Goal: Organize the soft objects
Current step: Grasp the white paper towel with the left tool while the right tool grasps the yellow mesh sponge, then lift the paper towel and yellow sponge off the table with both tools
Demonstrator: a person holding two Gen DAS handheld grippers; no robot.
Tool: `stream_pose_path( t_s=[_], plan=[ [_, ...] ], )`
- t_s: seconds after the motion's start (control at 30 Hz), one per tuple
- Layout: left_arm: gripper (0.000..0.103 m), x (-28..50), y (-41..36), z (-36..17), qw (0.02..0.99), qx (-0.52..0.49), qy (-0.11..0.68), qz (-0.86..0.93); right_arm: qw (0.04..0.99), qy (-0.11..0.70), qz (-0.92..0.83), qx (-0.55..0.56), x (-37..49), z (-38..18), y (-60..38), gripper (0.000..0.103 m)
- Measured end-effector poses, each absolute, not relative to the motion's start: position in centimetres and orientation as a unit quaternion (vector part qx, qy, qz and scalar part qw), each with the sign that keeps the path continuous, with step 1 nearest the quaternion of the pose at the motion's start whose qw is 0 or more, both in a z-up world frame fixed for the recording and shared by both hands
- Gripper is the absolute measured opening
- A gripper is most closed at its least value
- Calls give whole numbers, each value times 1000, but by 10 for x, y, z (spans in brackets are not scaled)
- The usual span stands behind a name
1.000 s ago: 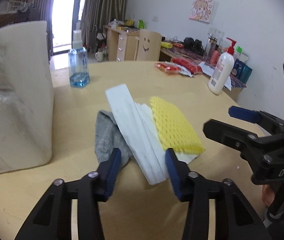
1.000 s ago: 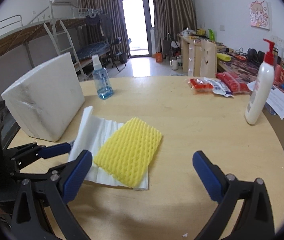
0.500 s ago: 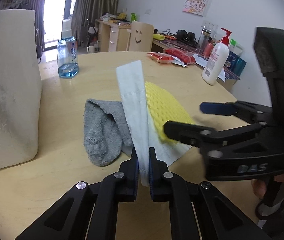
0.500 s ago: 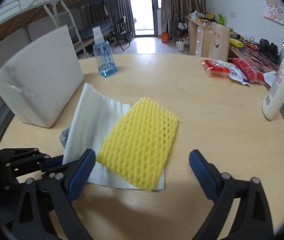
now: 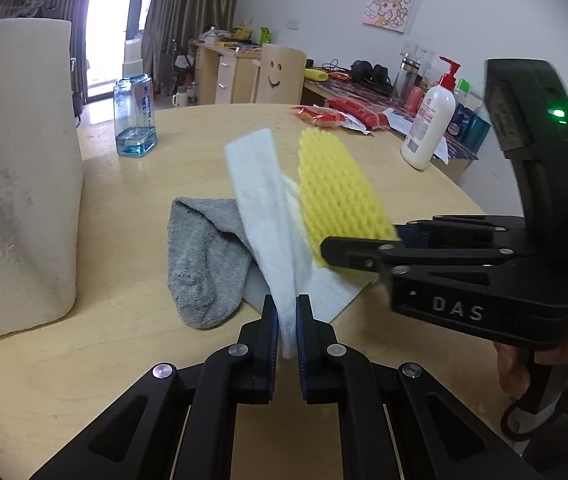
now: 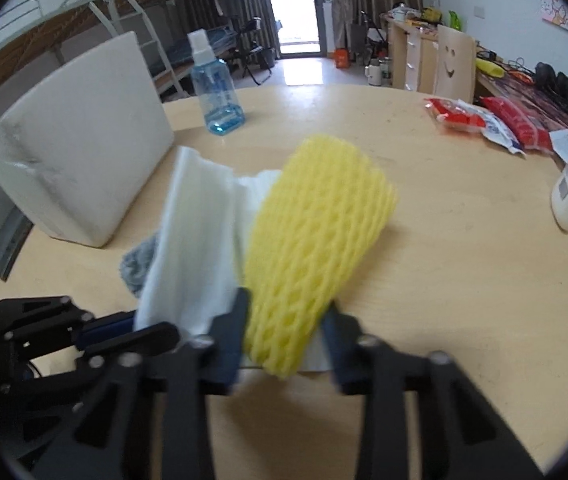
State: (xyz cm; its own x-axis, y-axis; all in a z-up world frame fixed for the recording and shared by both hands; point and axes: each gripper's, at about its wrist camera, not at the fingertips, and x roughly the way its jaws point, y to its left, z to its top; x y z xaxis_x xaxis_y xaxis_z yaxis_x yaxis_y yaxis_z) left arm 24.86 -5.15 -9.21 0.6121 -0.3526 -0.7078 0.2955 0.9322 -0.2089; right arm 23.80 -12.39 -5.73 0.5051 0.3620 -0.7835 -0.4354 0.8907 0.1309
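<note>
Nearest in the left wrist view, the left gripper (image 5: 285, 330) is seen pinched narrow on the near end of a white foam sheet (image 5: 262, 200), the blue pads pressed against both faces of it. The sheet is folded into a long strip whose long axis runs from 6 o'clock up toward 12 o'clock, its far end lifted off the round wooden table (image 5: 164, 168). Its surface is pale, soft and faintly ribbed.

Just at 3 o'clock of the strip, a yellow foam net sleeve (image 6: 315, 240) is held by the right gripper (image 6: 284, 344), whose fingers are closed against its near end. The sleeve is squeezed into an arched shape, with its long axis pointing from 6 o'clock toward 1 o'clock in the right wrist view; an open diamond mesh is shown across it.

At 9 o'clock of the strip, a grey sock (image 5: 204, 264) is laid flat on the table, partly tucked beneath the white sheet.

Further at 9 o'clock a thick white foam block (image 5: 16, 176) is stood upright. Beyond, at 11 o'clock, a blue spray bottle (image 5: 134, 116) is placed, and at 2 o'clock a white pump bottle (image 5: 429, 124) near red snack packets (image 5: 339, 116)
</note>
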Motion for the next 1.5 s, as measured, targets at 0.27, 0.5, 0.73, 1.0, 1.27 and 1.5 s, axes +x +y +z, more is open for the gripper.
stream_pose_path(
  t_s=[0.27,0.5,0.73,1.0,1.27,1.5],
  plan=[
    [9,246,-49,-88,902,-41,389,-181,881,415,228,-28,229,-42,-133,24],
    [8,242,-47,-81,909,-42,372,-182,892,401,207,-18,224,-31,-149,24],
    [7,234,-54,-66,915,-33,352,-194,900,389,194,-11,218,-23,-162,24],
    [5,221,-61,-39,930,-20,313,-192,914,349,205,-8,192,-3,-164,25],
    [5,196,-64,2,950,-4,255,-179,932,294,213,-13,159,24,-168,25],
    [2,168,-62,28,962,10,217,-168,941,261,216,-10,138,39,-175,25]
  ],
)
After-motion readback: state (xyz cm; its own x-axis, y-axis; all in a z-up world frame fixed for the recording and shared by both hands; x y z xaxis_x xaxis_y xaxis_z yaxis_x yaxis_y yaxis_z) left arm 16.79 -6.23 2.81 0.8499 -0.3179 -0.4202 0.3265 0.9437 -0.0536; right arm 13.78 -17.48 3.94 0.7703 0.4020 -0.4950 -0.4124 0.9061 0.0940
